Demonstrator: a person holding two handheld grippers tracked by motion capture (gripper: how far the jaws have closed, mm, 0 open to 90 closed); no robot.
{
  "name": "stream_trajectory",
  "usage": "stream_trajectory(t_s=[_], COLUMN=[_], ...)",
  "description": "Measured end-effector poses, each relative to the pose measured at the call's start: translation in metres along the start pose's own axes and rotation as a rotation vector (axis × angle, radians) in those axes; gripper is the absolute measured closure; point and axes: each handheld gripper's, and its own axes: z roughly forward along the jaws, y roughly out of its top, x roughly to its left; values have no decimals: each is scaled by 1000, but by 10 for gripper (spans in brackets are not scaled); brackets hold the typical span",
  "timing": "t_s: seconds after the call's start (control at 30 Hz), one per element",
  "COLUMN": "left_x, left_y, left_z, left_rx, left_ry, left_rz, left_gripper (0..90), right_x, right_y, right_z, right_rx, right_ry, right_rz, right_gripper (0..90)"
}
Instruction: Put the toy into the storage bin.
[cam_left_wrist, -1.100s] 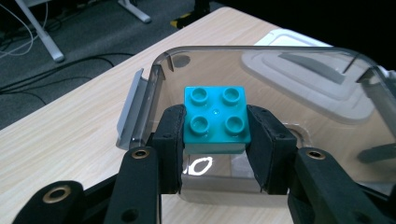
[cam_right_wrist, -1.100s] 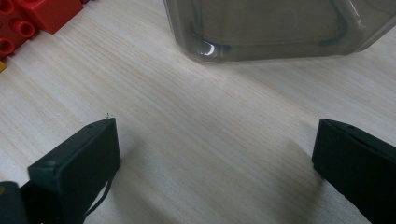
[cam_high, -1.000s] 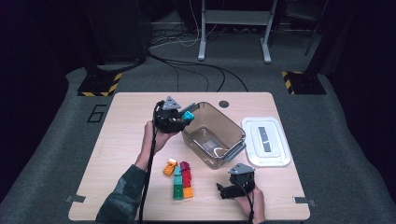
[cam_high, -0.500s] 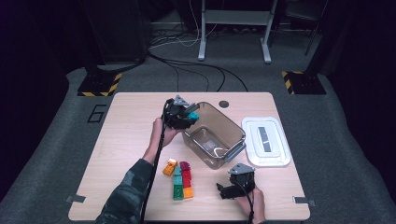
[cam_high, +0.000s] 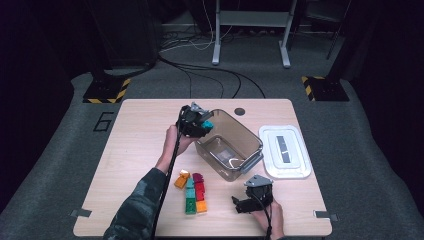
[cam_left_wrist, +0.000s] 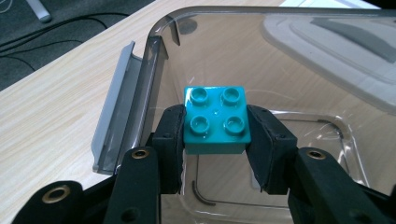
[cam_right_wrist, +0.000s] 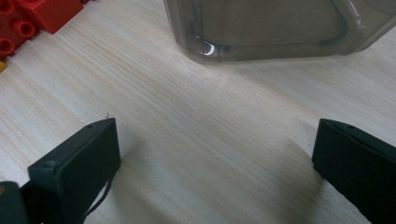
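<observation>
On the table (cam_high: 125, 150), the left gripper (cam_high: 200, 124) is pinching a teal brick (cam_left_wrist: 216, 120) by its two side faces, studs up, and is holding it just over the rim of the clear bin (cam_high: 230, 145), seemingly so it can fall in when the jaws part; whether the bin is already holding anything is hard to judge through its glare. Farther right, loose bricks (cam_high: 194, 192) are lying in a cluster, some too small to tell apart, the right gripper (cam_high: 245, 204) is resting on the table with its jaws standing wide and gripping nothing, probably waiting, and the lid (cam_high: 284, 151) is lying beside the bin, leaving it open
</observation>
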Motion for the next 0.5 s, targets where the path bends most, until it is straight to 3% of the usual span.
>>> stream_trajectory(t_s=[0.2,0.5], left_x=[-3,-7], left_y=[-1,-2], left_z=[2,-10], left_rx=[8,-17], left_ry=[0,-8], left_rz=[-4,-13], left_gripper=[577,328], right_x=[0,0], right_y=[0,0], right_z=[0,0], right_rx=[1,1], right_ry=[1,5], right_rz=[0,-5], right_gripper=[3,3])
